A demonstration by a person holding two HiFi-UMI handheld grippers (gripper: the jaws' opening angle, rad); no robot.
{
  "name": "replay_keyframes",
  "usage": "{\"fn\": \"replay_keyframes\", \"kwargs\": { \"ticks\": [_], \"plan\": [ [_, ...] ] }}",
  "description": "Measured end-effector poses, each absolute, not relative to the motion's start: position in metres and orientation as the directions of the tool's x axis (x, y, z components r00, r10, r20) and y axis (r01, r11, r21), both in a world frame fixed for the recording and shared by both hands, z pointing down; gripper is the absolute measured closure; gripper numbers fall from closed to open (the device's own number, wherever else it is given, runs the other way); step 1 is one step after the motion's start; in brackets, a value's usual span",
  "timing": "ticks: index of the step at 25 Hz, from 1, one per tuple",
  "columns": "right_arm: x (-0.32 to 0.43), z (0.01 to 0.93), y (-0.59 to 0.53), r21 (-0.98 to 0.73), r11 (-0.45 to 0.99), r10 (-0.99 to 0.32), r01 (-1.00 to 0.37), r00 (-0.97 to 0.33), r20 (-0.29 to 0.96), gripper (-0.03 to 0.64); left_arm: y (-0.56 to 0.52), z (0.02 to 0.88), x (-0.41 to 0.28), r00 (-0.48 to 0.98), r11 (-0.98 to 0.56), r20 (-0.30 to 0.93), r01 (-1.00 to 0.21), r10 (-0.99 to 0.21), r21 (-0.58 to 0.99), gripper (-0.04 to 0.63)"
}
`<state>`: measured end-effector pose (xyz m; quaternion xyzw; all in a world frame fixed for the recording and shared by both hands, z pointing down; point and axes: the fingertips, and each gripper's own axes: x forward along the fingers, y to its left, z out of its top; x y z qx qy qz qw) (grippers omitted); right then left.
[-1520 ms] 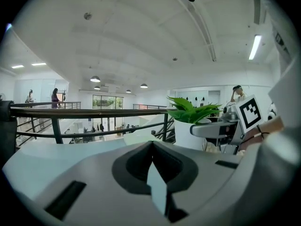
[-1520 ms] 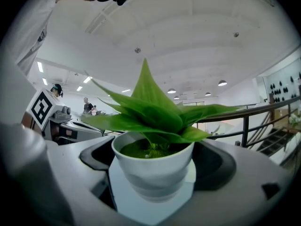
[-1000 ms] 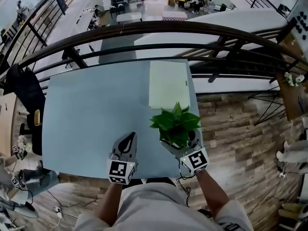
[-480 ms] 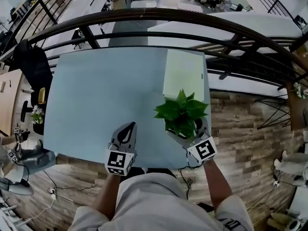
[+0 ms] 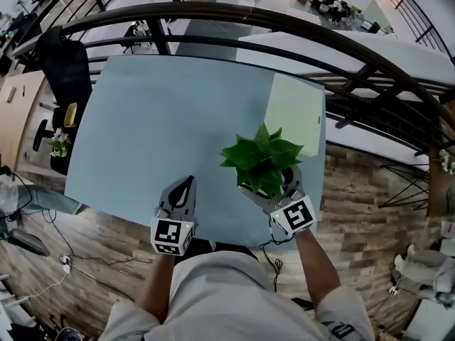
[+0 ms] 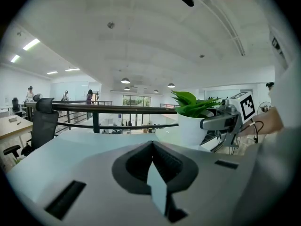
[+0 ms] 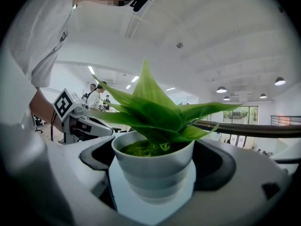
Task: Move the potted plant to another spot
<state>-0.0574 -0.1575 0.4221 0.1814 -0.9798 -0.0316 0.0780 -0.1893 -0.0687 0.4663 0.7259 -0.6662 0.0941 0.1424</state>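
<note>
head view: pale blue table (image 5: 156,119) on a mezzanine, with a curved dark rail (image 5: 284,27) along its far edge and wood floor (image 5: 355,212) past the right edge. a pale sheet (image 5: 295,112) lies at the far right corner. the rest of the top is bare, with wide room left and forward. the plant (image 5: 261,160) is near the near-right corner, close to the front edge. the right gripper (image 5: 269,187) is under its leaves, which hide the jaws here. the left gripper (image 5: 186,185) is just inside the front edge, well apart from the plant. a black chair (image 5: 60,48) stands off the far left corner.

left gripper view: fingers of the left gripper (image 6: 151,144) are pressed together with nothing between them. the white pot (image 6: 190,128) shows to the right with the right gripper (image 6: 221,121) at its side. the chair (image 6: 42,121) and rail (image 6: 117,109) are behind.

right gripper view: fingers of the right gripper (image 7: 155,173) are spread round the pot (image 7: 153,166), one on each side, pinching it. the leaves fill the middle and block the far view. the left gripper (image 7: 80,121) is at the left. the pot base is cut off by the jaws, so i can't tell if it touches the table.
</note>
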Motion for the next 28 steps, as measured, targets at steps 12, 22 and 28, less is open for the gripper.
{"fn": "replay_keyframes", "kwargs": {
  "ticks": [12, 22, 28],
  "plan": [
    [-0.078, 0.418, -0.159, 0.075, 0.955, -0.294, -0.287, -0.948, 0.119, 0.104, -0.053, 0.473, -0.198, -0.019, 0.050, 0.335, -0.995, -0.942, 0.085, 0.584],
    [-0.110, 0.426, -0.162, 0.064, 0.967, -0.253, -0.247, -0.960, 0.119, 0.104, -0.049, 0.485, -0.217, -0.067, 0.105, 0.345, -0.990, -0.936, 0.092, 0.584],
    [-0.200, 0.438, -0.164, 0.057, 0.972, -0.234, -0.229, -0.962, 0.137, 0.104, -0.044, 0.498, -0.298, -0.076, 0.122, 0.365, -0.987, -0.928, 0.104, 0.584]
  ]
}}
